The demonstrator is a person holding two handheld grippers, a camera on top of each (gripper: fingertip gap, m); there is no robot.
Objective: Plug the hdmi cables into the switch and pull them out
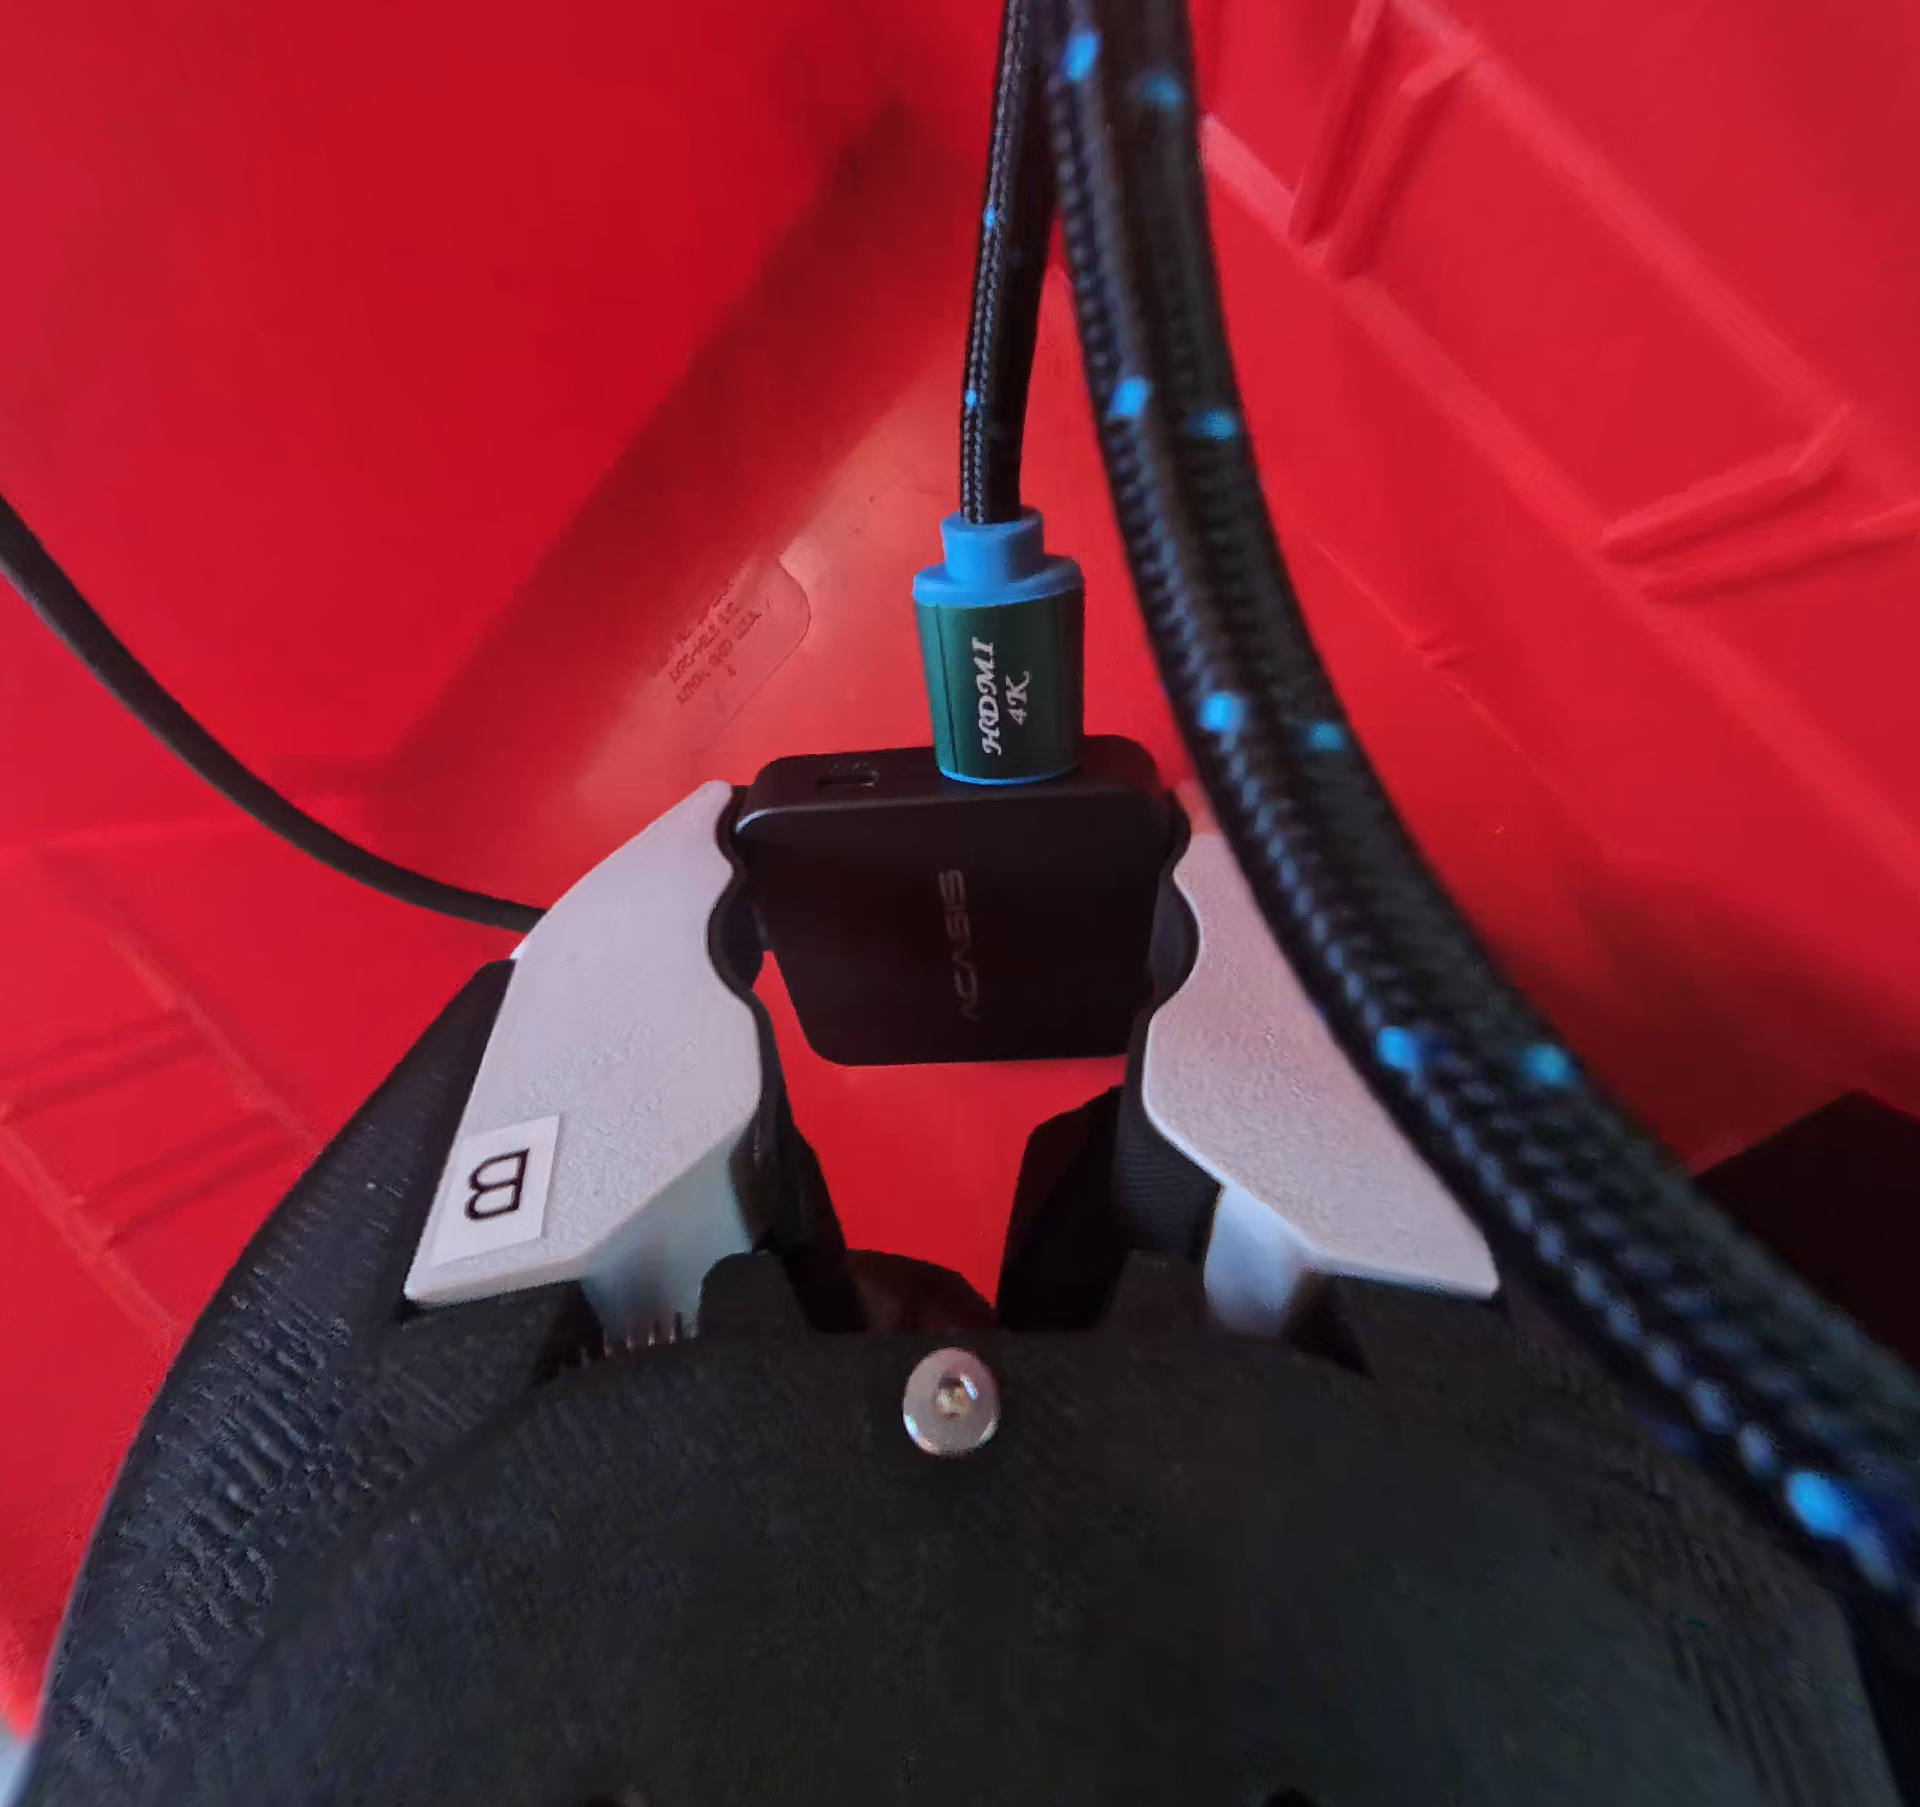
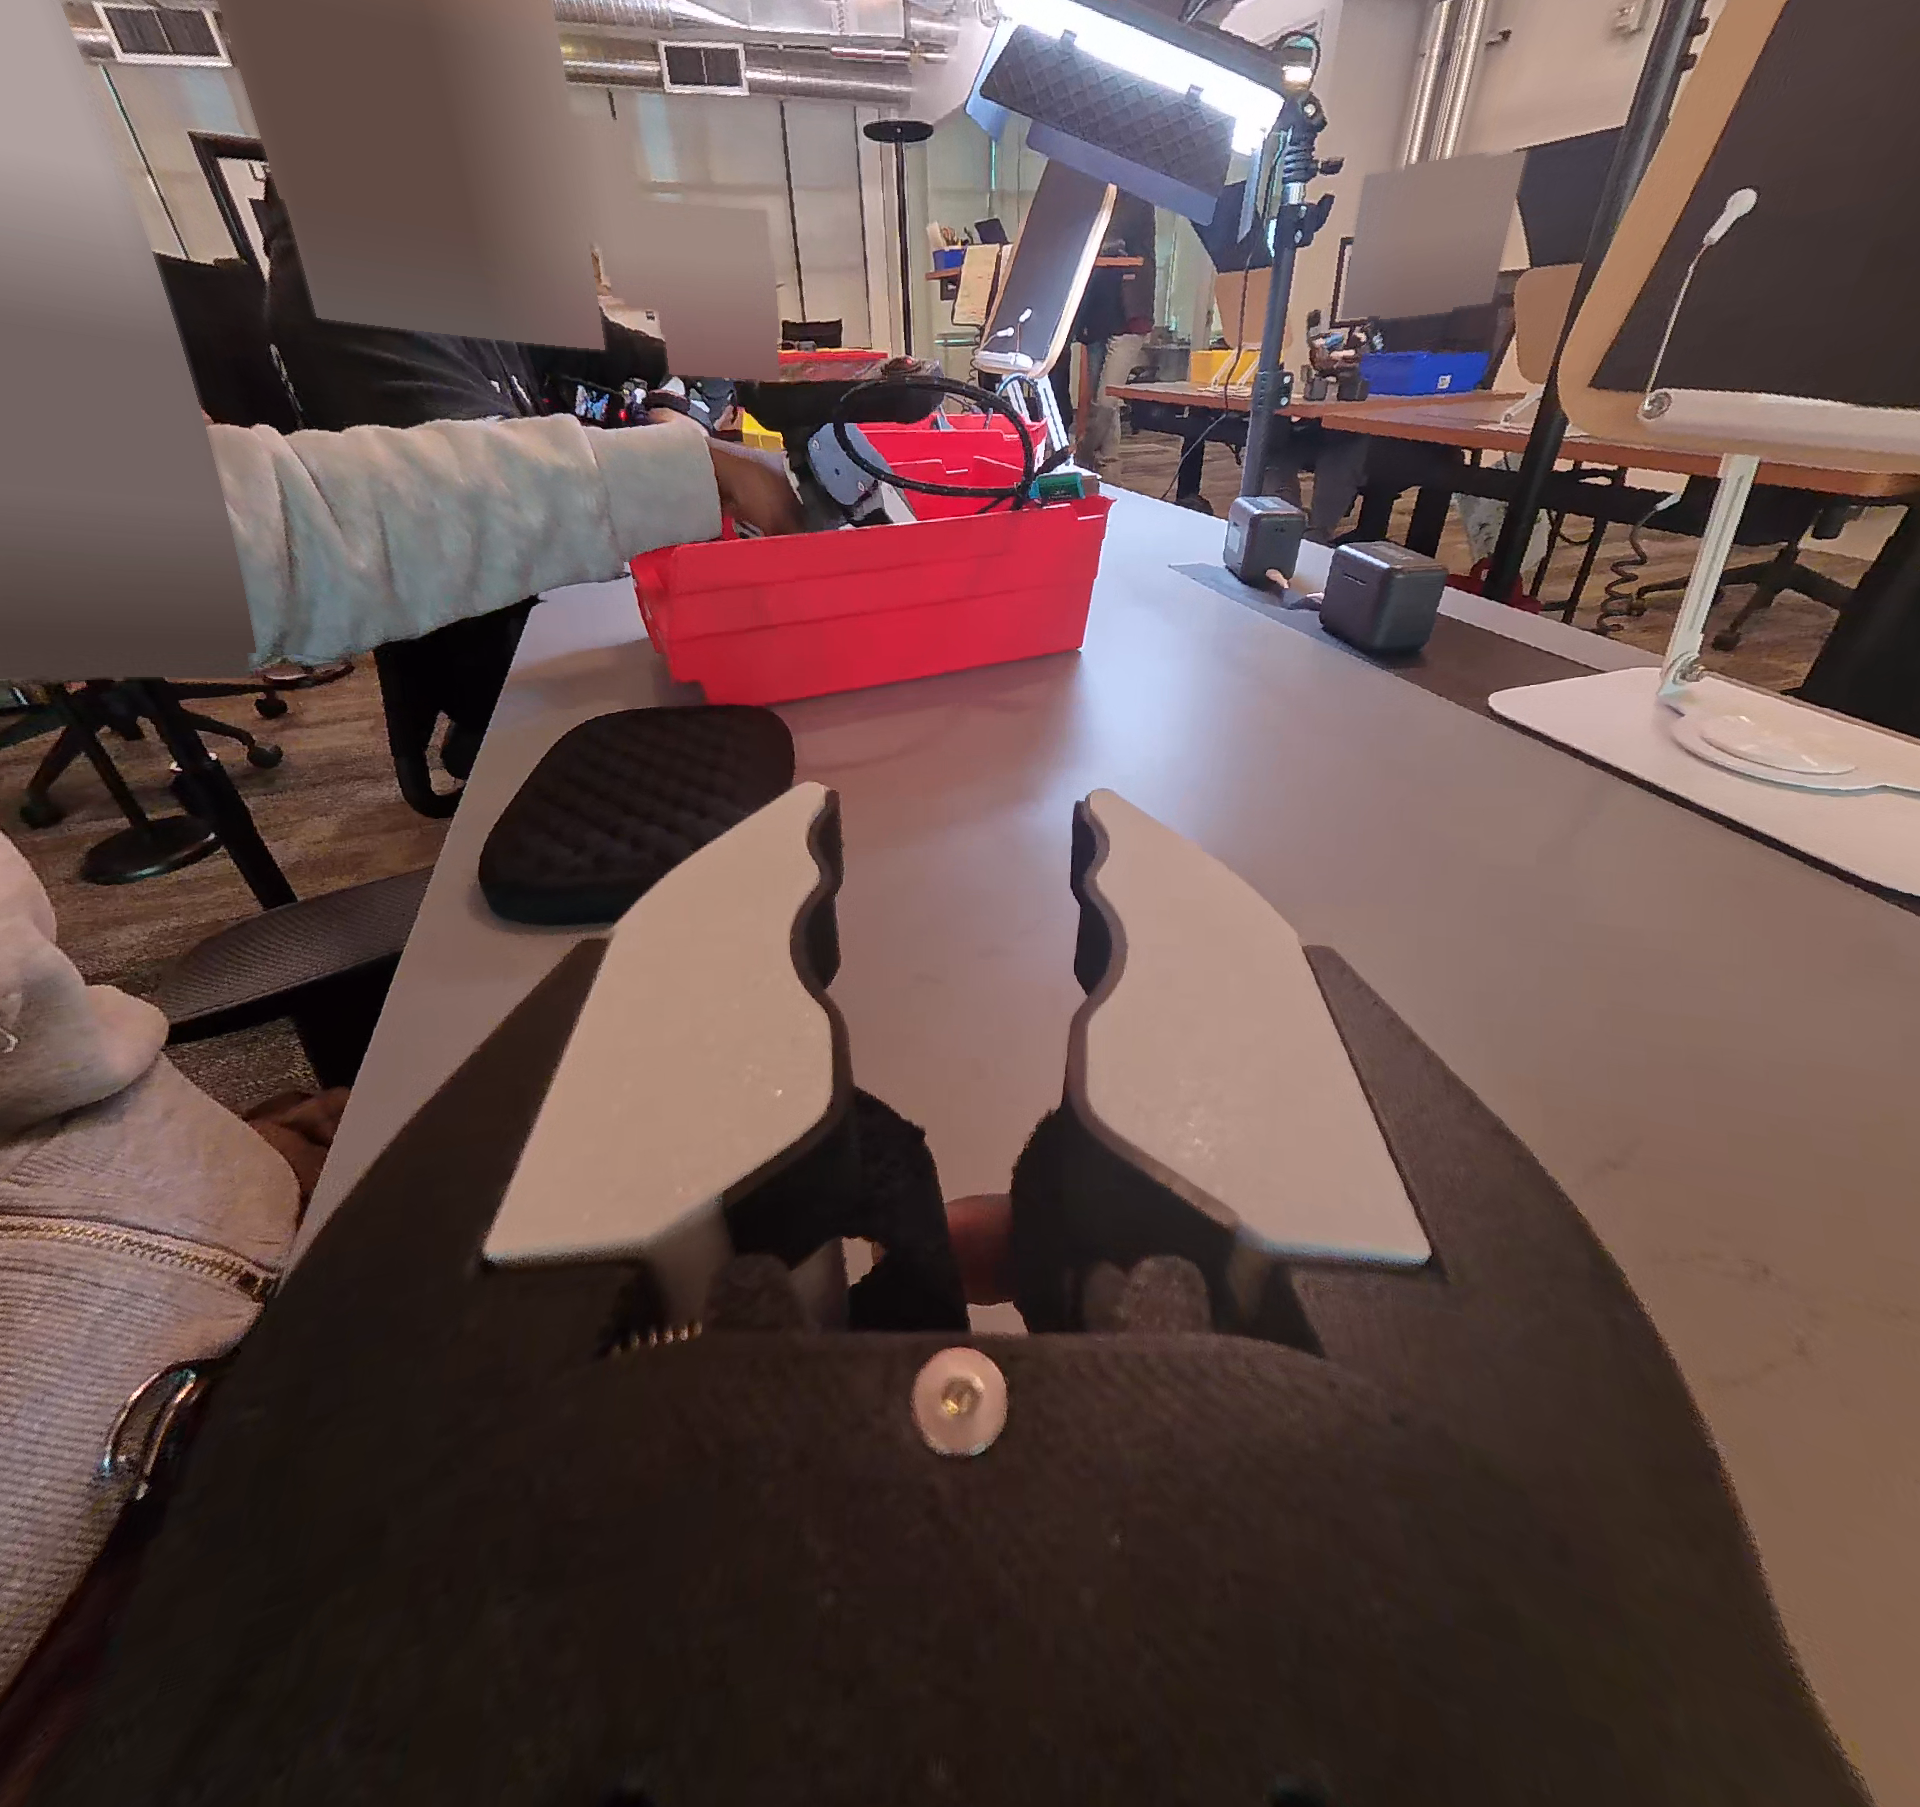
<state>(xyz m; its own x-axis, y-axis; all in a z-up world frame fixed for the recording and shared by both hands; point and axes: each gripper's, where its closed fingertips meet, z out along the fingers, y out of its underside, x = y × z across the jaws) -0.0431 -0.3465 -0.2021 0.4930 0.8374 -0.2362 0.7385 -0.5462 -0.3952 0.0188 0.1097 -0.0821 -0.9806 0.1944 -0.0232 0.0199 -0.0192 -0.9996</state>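
In the left wrist view my left gripper (image 1: 954, 827) is shut on a small black HDMI switch (image 1: 951, 910), inside a red bin (image 1: 416, 303). A green HDMI plug (image 1: 1000, 671) with a blue collar is seated in the switch's far edge; its black braided cable with blue flecks (image 1: 1003, 303) runs upward. A second braided cable (image 1: 1247, 718) passes down the right side. A thin black cable (image 1: 208, 749) crosses at left. In the right wrist view my right gripper (image 2: 954, 822) is open and empty, low over the grey table (image 2: 1299, 874). The left gripper (image 2: 842, 479) shows far off in the red bin (image 2: 873, 604).
A black padded rest (image 2: 634, 812) lies on the table left of my right gripper. Two grey cube chargers (image 2: 1382, 594) stand at the back right. A white stand base (image 2: 1662, 749) sits at right. A sleeved arm (image 2: 457, 521) reaches into the bin. A second red bin stands behind.
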